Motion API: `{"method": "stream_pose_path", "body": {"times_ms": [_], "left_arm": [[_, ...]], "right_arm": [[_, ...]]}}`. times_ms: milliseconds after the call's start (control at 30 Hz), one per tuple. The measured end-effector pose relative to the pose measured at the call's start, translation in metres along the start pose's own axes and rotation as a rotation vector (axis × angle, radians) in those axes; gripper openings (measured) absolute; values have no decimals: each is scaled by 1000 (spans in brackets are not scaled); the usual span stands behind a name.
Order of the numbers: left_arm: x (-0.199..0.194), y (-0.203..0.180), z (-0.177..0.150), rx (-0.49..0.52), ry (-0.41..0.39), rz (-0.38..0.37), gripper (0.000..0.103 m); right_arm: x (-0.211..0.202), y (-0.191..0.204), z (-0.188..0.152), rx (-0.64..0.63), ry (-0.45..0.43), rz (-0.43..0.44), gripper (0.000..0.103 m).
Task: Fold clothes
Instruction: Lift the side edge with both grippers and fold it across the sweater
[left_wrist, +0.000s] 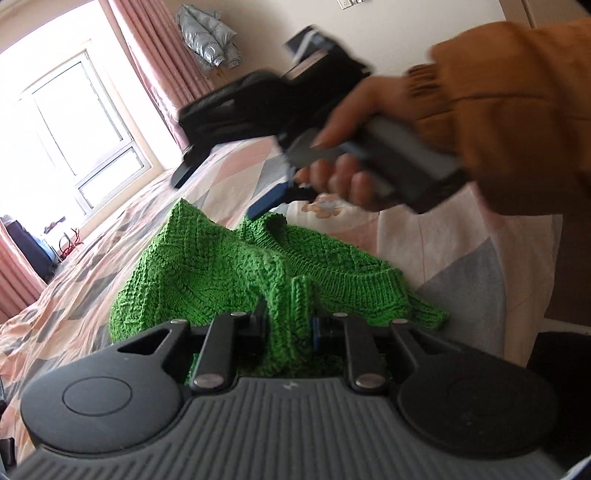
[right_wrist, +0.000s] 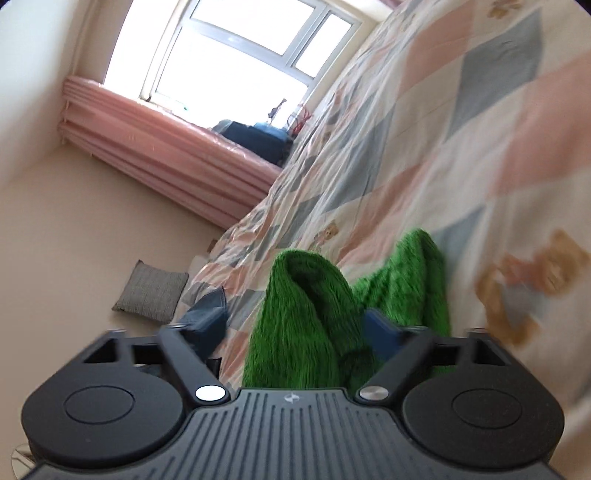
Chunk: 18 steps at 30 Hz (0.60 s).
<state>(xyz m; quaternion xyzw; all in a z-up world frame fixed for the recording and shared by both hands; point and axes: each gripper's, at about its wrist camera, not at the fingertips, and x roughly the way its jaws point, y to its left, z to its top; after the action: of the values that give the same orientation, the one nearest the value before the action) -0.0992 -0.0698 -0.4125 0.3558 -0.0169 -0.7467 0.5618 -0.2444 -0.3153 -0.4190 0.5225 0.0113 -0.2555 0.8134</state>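
Observation:
A green knitted sweater (left_wrist: 207, 269) lies bunched on the patterned bedspread (left_wrist: 122, 229). My left gripper (left_wrist: 290, 325) is shut on a fold of the sweater, close to the ribbed collar. In the left wrist view my right gripper (left_wrist: 225, 188) hovers above the sweater's far side, held by a hand in an orange sleeve, its fingers spread apart and empty. In the right wrist view the sweater (right_wrist: 295, 317) hangs between the spread fingers of the right gripper (right_wrist: 295, 325), which do not pinch it. That view is blurred.
A window (left_wrist: 74, 122) with pink curtains (left_wrist: 155, 62) stands beyond the bed. A silver jacket (left_wrist: 208, 37) hangs on the wall. A grey cushion (right_wrist: 151, 291) lies by the bed. Dark bags (right_wrist: 255, 140) sit near the window.

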Motion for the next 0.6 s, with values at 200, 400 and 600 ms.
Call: {"method": "stream_pose_path", "body": {"times_ms": [200,400,600], "left_arm": [[-2,0,-2,0,1,-9,18],[-19,10,16,-33,-87,13,17],[-19,1,44,16,-146,-25,17]], "right_arm": [[47,2,-2,-63,142,-45,90],[30,4,4,-60,114,-12,21],[1,24,29,-79,59,-118,20]]}}
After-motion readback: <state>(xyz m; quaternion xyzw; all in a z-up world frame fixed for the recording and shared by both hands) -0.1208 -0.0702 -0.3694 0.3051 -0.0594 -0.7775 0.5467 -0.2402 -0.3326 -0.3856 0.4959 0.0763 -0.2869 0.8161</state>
